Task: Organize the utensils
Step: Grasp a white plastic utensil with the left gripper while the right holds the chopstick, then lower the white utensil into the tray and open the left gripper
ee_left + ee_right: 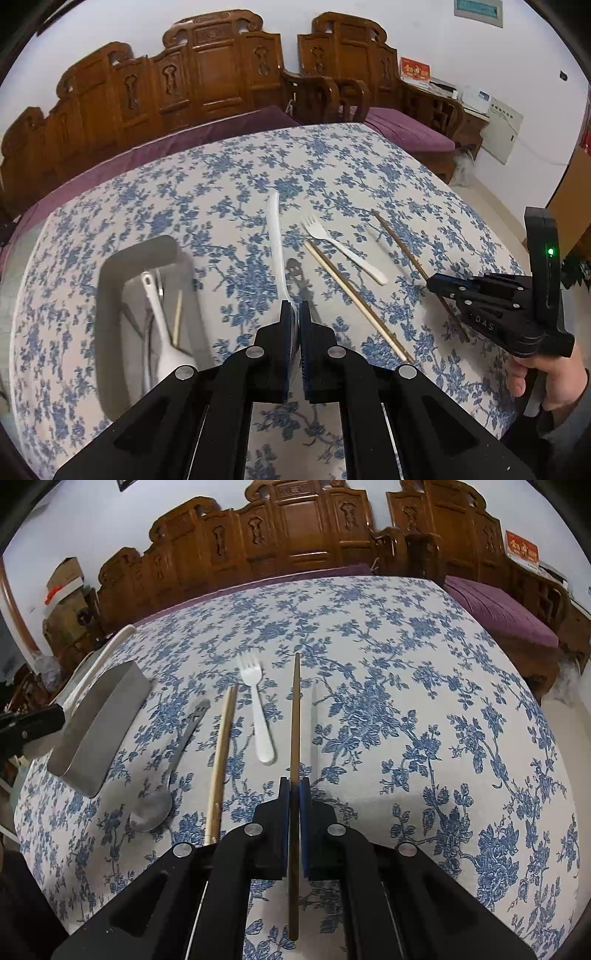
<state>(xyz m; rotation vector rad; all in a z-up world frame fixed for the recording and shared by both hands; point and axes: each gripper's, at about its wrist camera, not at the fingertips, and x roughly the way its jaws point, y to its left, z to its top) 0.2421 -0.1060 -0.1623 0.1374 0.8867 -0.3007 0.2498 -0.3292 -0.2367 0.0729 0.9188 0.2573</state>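
Gripping a white knife [275, 236], the left gripper [294, 314] pinches its handle; the right gripper [294, 790] pinches a dark chopstick [294, 716] above the table [406, 701].

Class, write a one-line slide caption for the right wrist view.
Right tongs grip a dark chopstick above the floral tablecloth, beside a white fork.

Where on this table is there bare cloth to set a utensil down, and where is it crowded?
Free: the far half of the tablecloth beyond the white fork, and the right side past the dark chopstick held by the right hand-held gripper. Crowded: the strip between the metal tray and that chopstick, holding the metal spoon, light chopstick and fork.
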